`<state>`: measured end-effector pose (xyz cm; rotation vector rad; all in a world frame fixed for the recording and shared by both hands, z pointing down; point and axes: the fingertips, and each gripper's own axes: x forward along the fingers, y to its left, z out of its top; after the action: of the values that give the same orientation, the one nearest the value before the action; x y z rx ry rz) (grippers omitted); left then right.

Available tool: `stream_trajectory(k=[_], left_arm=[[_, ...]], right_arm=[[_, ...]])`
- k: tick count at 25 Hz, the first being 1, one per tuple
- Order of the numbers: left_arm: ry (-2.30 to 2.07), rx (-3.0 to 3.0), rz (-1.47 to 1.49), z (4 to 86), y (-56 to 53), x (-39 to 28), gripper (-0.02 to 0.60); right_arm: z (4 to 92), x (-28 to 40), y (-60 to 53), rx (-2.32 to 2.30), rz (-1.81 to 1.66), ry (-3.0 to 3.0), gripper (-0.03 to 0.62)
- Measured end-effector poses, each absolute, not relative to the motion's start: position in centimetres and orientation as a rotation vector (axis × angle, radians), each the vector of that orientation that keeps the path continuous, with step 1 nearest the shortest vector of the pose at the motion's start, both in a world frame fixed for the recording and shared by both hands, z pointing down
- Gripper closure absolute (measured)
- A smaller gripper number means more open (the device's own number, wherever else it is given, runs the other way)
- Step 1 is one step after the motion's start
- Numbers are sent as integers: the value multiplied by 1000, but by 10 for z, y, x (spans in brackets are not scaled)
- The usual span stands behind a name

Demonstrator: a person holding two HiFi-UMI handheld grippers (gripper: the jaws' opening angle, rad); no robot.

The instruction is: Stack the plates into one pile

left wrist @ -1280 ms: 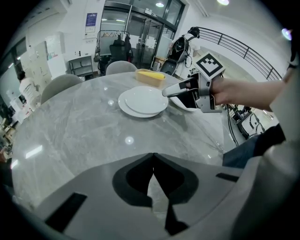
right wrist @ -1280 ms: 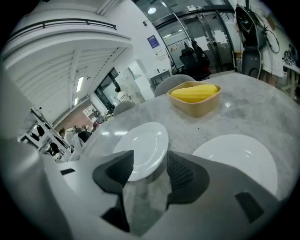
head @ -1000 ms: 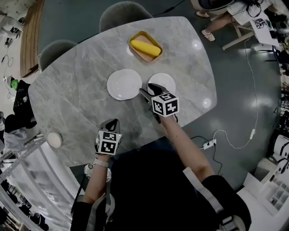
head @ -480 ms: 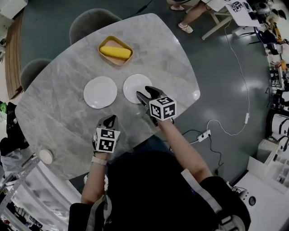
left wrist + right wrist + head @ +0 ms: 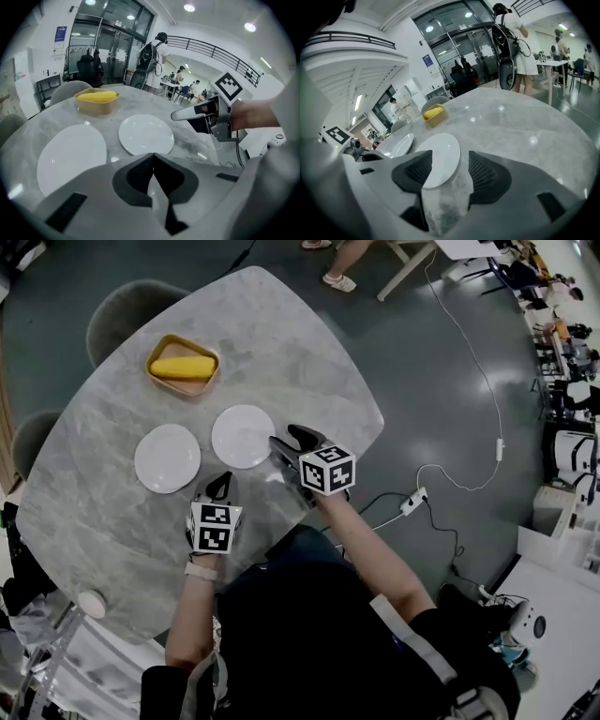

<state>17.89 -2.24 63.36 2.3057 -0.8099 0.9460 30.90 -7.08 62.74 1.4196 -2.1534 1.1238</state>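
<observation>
The step in hand seemed to be the approach to the first grasp: both plates lay apart, side by side, about the middle of the table point(image 5: 281, 343), with the tray point(image 5: 183, 365) nearer the far edge. The right gripper point(image 5: 289, 439) was at the right rim of the right plate point(image 5: 242, 436), its jaws opening, with that rim in the gap but not pinched. The left gripper point(image 5: 220, 482) waited by the near edge, jaws pressed together on nothing. Next, I think, the rim must be pinched from above and below, then the plate lifted onto the left plate point(image 5: 167, 457). A second earlier the right gripper had been over the gap between the plates, with narrower jaws; the plates themselves had not moved.
</observation>
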Motion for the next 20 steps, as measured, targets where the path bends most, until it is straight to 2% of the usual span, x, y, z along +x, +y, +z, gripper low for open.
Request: stream_trajectory(k=[20], left_arm=[[-739,2309,967,662,-53,222,572]], right_arm=[[654,324,-72,1448,1307,-2090,338]])
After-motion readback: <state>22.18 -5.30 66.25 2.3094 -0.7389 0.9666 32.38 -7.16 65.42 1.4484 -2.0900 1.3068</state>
